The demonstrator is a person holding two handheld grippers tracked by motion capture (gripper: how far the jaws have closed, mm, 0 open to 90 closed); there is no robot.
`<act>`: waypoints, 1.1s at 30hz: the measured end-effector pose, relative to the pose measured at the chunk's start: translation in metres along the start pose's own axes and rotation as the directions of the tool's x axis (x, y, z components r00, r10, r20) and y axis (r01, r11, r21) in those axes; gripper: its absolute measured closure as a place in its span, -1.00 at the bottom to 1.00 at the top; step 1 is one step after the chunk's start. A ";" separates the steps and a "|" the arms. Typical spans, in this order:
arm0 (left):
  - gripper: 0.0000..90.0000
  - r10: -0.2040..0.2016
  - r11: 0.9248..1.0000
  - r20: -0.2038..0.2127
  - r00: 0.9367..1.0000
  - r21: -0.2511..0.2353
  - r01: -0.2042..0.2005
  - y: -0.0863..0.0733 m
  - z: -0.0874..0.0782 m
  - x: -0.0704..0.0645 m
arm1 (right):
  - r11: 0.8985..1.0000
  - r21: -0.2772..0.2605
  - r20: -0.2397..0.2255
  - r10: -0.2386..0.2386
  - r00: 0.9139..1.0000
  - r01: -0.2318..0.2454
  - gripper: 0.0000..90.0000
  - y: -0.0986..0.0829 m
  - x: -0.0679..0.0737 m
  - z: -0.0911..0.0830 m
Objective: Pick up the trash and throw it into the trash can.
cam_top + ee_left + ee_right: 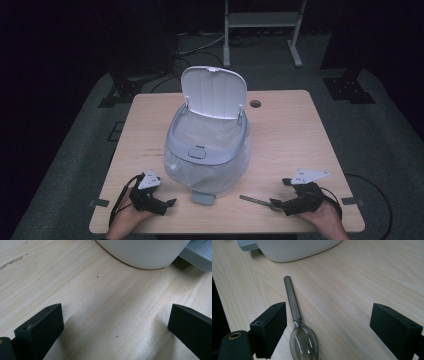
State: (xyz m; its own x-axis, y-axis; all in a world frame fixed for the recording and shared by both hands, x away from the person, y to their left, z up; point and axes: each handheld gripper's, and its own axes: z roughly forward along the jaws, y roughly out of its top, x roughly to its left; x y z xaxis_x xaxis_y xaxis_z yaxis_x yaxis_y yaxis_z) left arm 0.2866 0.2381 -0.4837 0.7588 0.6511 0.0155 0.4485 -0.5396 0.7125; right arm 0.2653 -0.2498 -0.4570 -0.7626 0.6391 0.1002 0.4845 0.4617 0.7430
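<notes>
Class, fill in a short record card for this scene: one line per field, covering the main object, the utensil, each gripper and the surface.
Bin: white pedal bin, lid raised, clear liner inside, grey pedal facing the person
Utensil: spoon flat on the table, bowl towards the right gripper
Left gripper: open, holding nothing, near the bin's base
Right gripper: open, jaws either side of the spoon
Surface: light wooden table

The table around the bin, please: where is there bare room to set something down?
The table is bare right of the bin up to the cable hole, and left of it. The front edge is crowded: pedal, spoon, left gripper, right gripper.
</notes>
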 end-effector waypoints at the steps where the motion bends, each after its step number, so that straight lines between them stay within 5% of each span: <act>1: -1.00 0.000 1.000 -0.001 1.000 0.000 0.000 0.000 0.000 0.000 | 1.000 0.004 -0.002 -0.004 1.000 0.004 -0.71 0.001 0.001 0.001; 14: -1.00 -0.003 1.000 -0.001 1.000 -0.001 0.003 0.000 0.000 0.000 | 0.997 0.039 -0.049 -0.062 0.997 0.064 -0.71 0.011 0.017 0.020; 33: -1.00 -0.003 1.000 -0.001 1.000 -0.001 0.003 0.000 0.000 0.000 | 0.988 0.110 -0.080 -0.100 0.992 0.109 -0.55 0.007 0.018 0.032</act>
State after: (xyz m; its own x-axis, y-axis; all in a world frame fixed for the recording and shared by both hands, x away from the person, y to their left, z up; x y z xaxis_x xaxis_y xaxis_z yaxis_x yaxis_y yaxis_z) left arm 0.2861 0.2383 -0.4838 0.7570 0.6533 0.0141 0.4502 -0.5370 0.7134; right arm 0.2685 -0.2151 -0.4717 -0.8390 0.5386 0.0778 0.4430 0.5931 0.6723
